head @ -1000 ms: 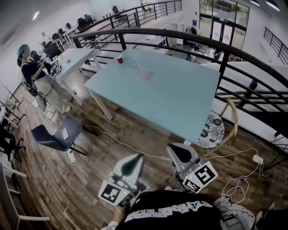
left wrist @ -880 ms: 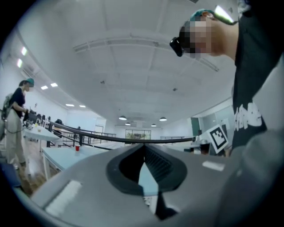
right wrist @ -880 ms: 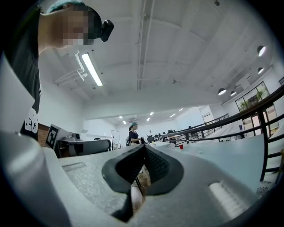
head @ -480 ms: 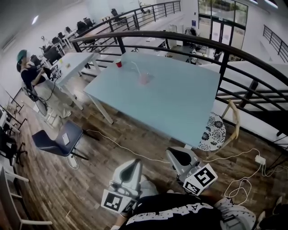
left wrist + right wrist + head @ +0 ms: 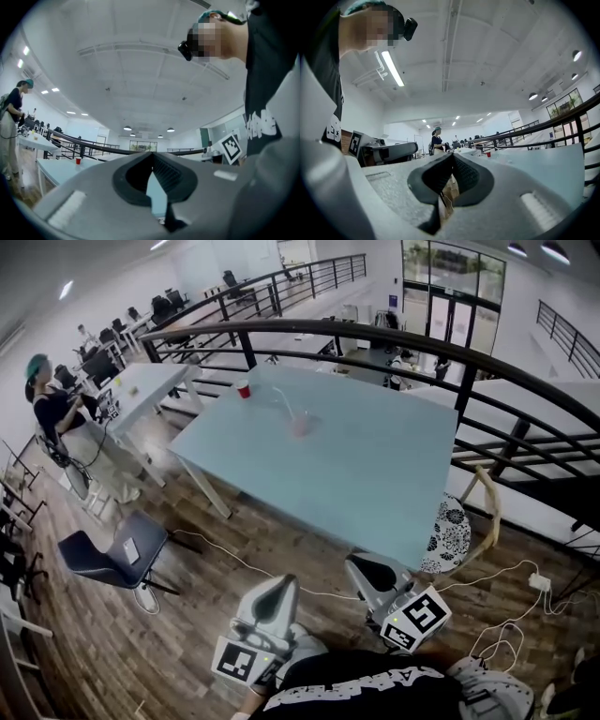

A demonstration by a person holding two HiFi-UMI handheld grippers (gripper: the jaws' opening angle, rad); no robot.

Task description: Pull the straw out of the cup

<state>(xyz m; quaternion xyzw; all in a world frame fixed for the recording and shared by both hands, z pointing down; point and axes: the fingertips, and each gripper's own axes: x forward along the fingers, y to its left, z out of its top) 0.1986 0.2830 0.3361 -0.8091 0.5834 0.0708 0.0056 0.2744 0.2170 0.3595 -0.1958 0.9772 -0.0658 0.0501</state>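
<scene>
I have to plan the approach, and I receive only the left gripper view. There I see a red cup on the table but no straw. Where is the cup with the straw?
Observer: The cup with the straw stands on the far half of the table, right of the red cup in the head view.
Operator: Are the grippers close to it?
Observer: No. The left gripper and the right gripper are both over the floor, short of the table's near edge.
Operator: Is the right gripper holding something?
Observer: No, its jaws are together with nothing between them.
</scene>
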